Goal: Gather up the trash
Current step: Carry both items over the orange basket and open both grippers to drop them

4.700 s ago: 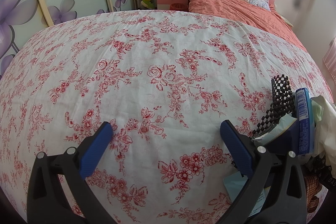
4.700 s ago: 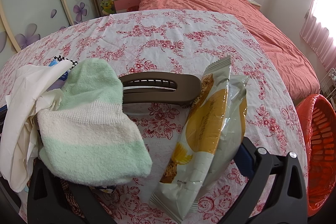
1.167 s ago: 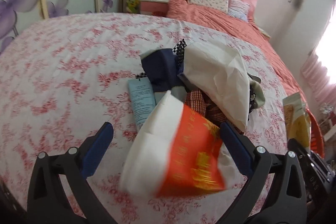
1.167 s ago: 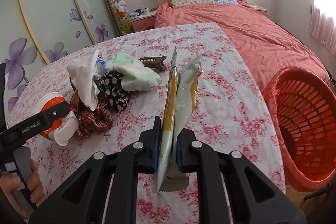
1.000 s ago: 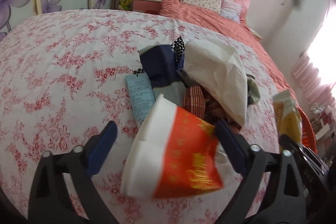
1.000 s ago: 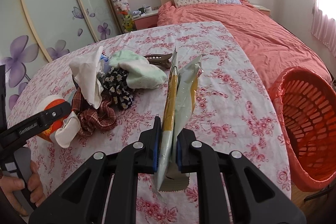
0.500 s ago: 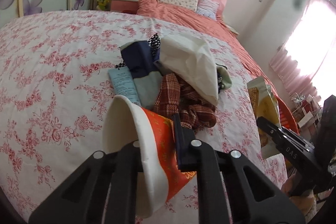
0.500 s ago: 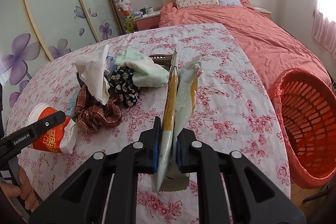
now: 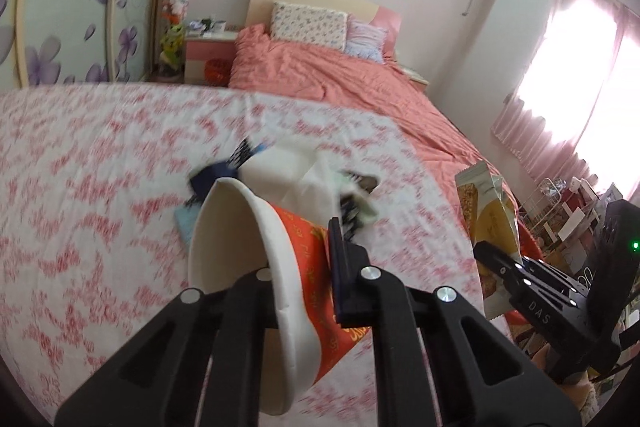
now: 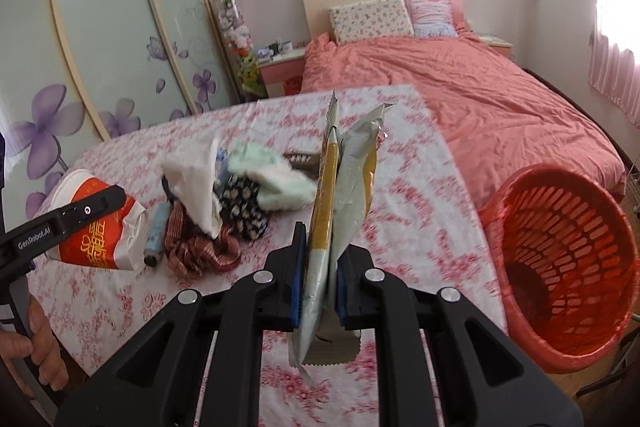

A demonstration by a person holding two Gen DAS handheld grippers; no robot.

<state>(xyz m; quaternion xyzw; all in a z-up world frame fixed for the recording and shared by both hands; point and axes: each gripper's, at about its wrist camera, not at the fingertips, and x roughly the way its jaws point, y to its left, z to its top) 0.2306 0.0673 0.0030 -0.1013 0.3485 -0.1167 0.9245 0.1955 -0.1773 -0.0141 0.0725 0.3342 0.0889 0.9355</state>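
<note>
My left gripper point(image 9: 308, 267) is shut on the wall of a crushed red and white paper cup point(image 9: 256, 267) and holds it above the floral table; the cup also shows in the right wrist view point(image 10: 100, 227). My right gripper point(image 10: 318, 267) is shut on a yellow and silver snack packet point(image 10: 340, 195), held upright above the table; the packet also shows in the left wrist view point(image 9: 492, 227). A red mesh bin point(image 10: 568, 255) stands on the floor right of the table.
A pile of cloth, socks and a brown hair clip point(image 10: 224, 195) lies on the floral tablecloth point(image 10: 400, 195), with a pale blue tube point(image 10: 156, 227) beside it. A pink bed point(image 10: 460, 91) stands behind the table. Sliding wardrobe doors point(image 10: 100, 47) line the left.
My left gripper closed on the paper cup and lifted it up off the table, swinging right. My right gripper keeps hold of the snack packet and has risen a little.
</note>
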